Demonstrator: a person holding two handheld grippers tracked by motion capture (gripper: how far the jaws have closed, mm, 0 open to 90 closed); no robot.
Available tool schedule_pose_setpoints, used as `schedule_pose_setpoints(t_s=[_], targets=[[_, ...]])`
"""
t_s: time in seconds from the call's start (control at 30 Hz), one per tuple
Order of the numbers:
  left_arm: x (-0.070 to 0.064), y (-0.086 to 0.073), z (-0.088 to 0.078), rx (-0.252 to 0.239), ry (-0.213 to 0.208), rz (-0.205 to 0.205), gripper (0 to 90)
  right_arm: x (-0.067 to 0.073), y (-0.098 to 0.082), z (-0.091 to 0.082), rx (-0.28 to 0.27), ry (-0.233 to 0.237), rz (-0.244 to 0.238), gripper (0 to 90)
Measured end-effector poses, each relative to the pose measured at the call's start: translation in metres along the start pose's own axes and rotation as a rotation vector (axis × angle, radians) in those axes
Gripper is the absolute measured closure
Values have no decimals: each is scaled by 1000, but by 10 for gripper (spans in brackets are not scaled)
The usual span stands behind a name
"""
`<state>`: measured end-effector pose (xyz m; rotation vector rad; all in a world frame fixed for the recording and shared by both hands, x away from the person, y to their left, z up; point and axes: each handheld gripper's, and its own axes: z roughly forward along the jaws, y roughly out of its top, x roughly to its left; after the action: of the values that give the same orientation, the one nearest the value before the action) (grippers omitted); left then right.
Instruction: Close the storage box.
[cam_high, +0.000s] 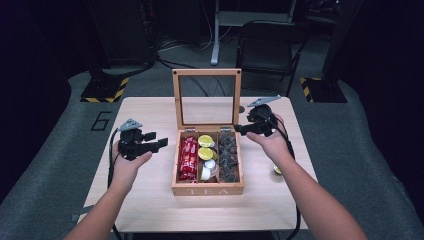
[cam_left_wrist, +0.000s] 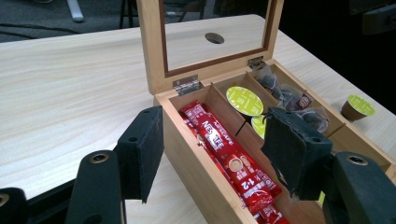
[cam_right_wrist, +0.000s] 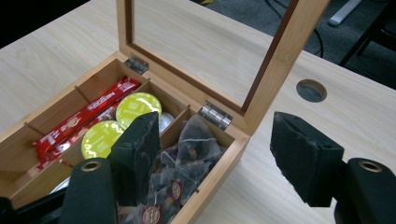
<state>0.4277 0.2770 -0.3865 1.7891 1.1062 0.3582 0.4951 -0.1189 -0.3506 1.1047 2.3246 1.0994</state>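
Black jaws of the left gripper (cam_left_wrist: 212, 149) are standing apart with nothing between them, straddling the near left wall of the wooden tea box (cam_high: 207, 189), whose glass-paned lid (cam_high: 206, 99) is standing upright at the back of the box. Red coffee sticks (cam_left_wrist: 229, 158) are lying in the box's left compartment, green-topped capsules (cam_high: 205, 147) in the middle one, and dark tea pyramid bags (cam_right_wrist: 187, 163) in the right one; one more capsule (cam_left_wrist: 355, 107) is sitting on the table (cam_high: 150, 115) just off the box's right side. At the box's back right corner, the right gripper (cam_right_wrist: 215, 154) is hovering with its jaws wide and empty, one pad over the tea bags, the other outside the wall. Judging from that, the lid looks like the thing being handled, probably for closing. Doing it well would mean keeping the left gripper steadying the box's left side, taking the lid's right rail between the pads, and lowering it slowly, so that the lid is not slamming and no bag corner is getting caught at the hinge.
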Motion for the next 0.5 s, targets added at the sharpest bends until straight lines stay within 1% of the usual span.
schedule_pose_setpoints(t_s=[0.03,0.07,0.1,0.13,0.17,0.27,0.33,0.4,0.47,0.5], targets=[[0,0,0,-2,0,-4,381,0,1,1,2,2,20,324],[0,1,0,-9,1,-7,380,-1,3,3,-1,3,23,324],[1,1,0,-5,-2,-5,381,-1,5,4,-4,3,29,324],[1,1,0,-4,-1,-3,380,0,6,5,-12,2,21,324],[2,1,0,-3,0,-3,381,2,8,6,-12,1,22,324],[2,1,0,-6,3,-10,380,6,13,9,-12,-1,-1,323],[3,1,-1,-5,0,-5,380,9,17,10,-10,-8,-2,323],[3,1,-1,-5,1,-5,381,8,20,11,-7,-7,-12,323],[4,1,-2,-5,3,-3,380,7,24,13,-6,-18,-21,322],[4,1,-2,-8,4,-9,381,7,25,13,-2,-17,-13,321]])
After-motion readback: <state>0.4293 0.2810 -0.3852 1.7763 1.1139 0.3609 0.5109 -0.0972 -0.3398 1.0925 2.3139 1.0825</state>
